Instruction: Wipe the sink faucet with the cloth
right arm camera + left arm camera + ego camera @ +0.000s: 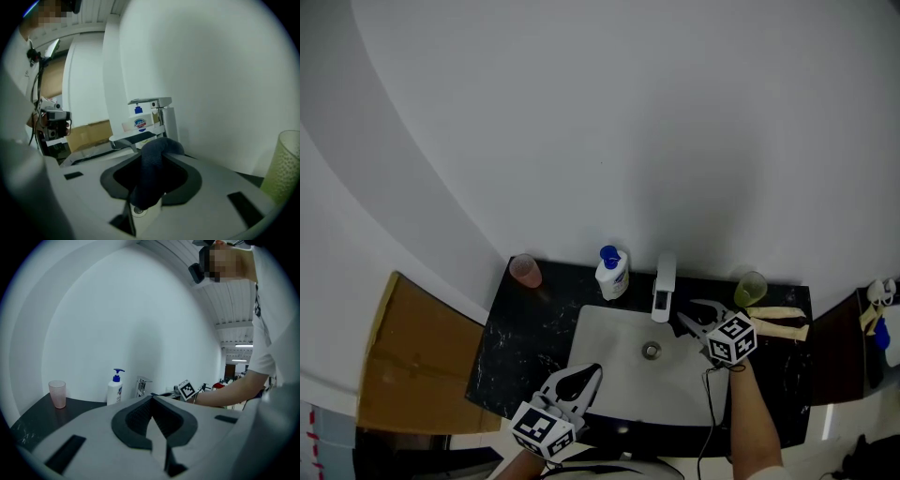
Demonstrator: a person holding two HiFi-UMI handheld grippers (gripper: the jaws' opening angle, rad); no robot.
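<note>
The white faucet (pixel 663 283) stands at the back of the white sink (pixel 609 352). A dark cloth (pixel 152 171) is bunched between the jaws of my right gripper (pixel 161 141), which is shut on it. This gripper (pixel 686 321) hovers over the basin just right of the faucet spout (pixel 151 103), a short gap away. My left gripper (pixel 592 373) stays at the sink's near left edge, jaws shut with nothing between them (pixel 151 397); from there the faucet (pixel 142 386) shows far ahead.
A soap pump bottle (pixel 612 272) and a pink cup (pixel 525 271) stand left of the faucet on the black counter (pixel 525 328). A green cup (pixel 750 288) and a pale yellow cloth-like item (pixel 783 321) lie to the right. A cardboard box (pixel 412 356) is beside the counter's left end.
</note>
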